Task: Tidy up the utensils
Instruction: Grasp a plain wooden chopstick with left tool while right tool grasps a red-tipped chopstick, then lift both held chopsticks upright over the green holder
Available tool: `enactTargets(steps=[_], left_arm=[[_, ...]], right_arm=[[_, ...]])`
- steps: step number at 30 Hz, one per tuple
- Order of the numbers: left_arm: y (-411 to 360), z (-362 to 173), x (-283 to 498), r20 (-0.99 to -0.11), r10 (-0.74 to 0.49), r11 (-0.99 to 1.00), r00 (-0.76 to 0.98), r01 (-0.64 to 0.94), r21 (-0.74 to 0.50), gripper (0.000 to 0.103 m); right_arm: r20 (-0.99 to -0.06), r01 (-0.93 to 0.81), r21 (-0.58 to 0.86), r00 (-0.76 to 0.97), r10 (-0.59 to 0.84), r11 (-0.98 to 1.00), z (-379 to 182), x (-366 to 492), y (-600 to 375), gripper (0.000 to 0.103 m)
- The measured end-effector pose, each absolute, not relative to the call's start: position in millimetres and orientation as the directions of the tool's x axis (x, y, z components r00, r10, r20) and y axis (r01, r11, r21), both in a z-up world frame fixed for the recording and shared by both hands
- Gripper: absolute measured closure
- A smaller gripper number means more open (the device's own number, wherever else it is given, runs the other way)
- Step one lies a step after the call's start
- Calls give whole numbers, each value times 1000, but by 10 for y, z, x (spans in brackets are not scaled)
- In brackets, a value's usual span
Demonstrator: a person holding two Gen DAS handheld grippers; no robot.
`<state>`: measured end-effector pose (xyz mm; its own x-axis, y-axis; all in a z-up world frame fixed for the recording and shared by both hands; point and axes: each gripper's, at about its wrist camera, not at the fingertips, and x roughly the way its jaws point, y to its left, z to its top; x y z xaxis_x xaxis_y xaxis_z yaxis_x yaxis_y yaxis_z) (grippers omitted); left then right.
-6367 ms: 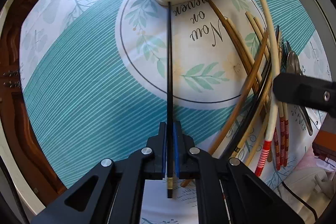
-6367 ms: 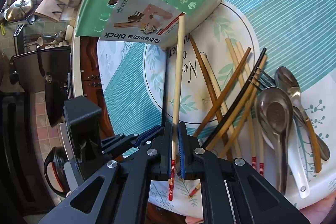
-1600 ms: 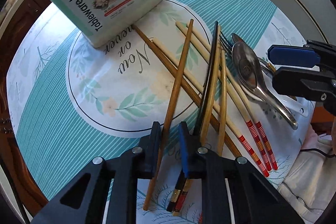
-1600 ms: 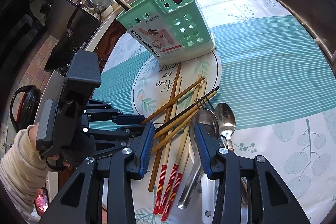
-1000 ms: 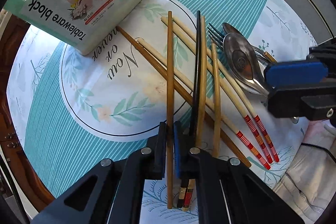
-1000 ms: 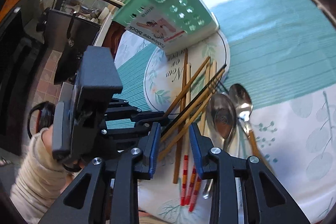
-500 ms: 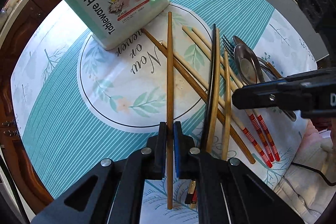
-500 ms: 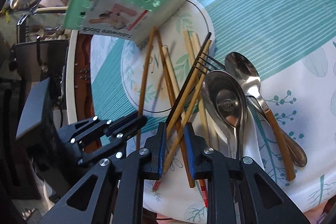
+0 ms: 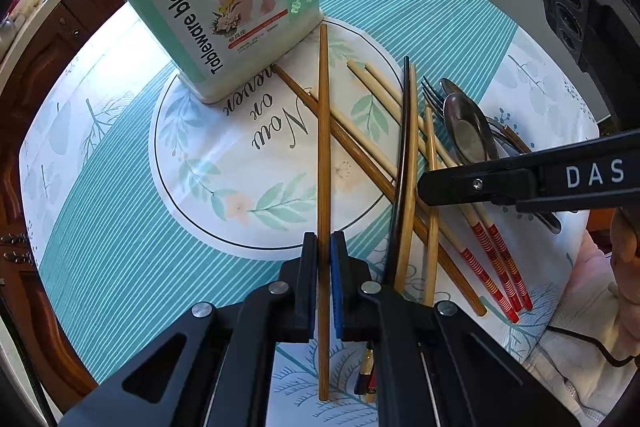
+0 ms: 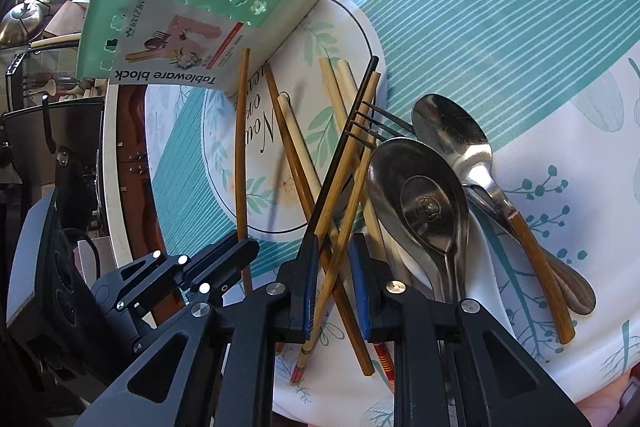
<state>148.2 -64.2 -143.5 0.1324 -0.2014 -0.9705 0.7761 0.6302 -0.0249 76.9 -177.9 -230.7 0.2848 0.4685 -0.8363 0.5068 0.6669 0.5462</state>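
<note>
Left claw (image 9: 324, 259): mine, clenched on a brown chopstick (image 9: 323, 147); the pads meet the shaft near its butt, and the tip points to 12 o'clock, close by the holder's foot.

Right claw (image 10: 333, 259): mine, parted but narrow, straddling two crossed chopsticks (image 10: 340, 187) of the pile; I cannot tell whether the pads touch them, so nothing counts as gripped.

Holder (image 9: 224, 3): mint plastic, flower-shaped holes, label reading "Tableware block"; it stands at 11 o'clock in the left view and at 10 o'clock in the right view.

Pile (image 9: 416, 163): at 2 to 4 o'clock of my left claw; bamboo sticks, one black stick, two with red-banded butts, all crossing one another.

Spoons (image 10: 424, 195): two steel bowls facing up at 1 o'clock of my right claw, a fork's (image 10: 380, 125) tines showing beside them, wood-toned handles trailing to 4 o'clock.

Cloth (image 9: 120, 187): teal stripes around a white medallion with script.

Done: little, by my judgement; what the holder already contains is hidden.

Left: this stick to the holder, then the whole pile, the spoons and the fork.
</note>
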Motion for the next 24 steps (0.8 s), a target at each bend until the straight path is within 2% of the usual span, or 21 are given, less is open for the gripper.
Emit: enactTargets(steps=[3, 5, 9, 24], left_arm=[[-635, -1442, 1482, -970, -204, 630, 133, 776, -26, 99], [-657, -1474, 1476, -970, -204, 632, 134, 775, -26, 99], [-632, -1460, 1484, -969, -205, 637, 137, 771, -25, 99], [-503, -1217, 1312, -956, -227, 642, 183, 766, -6, 99]], right_arm=[[-845, 514, 533, 279, 457, 672, -2340, 767, -1780, 86], [-852, 519, 521, 271, 447, 678, -2359, 760, -1762, 94], [-852, 528, 521, 275, 446, 671, -2405, 748, -1753, 97], [-799, 478, 602, 347, 492, 640, -2068, 441, -1878, 97]])
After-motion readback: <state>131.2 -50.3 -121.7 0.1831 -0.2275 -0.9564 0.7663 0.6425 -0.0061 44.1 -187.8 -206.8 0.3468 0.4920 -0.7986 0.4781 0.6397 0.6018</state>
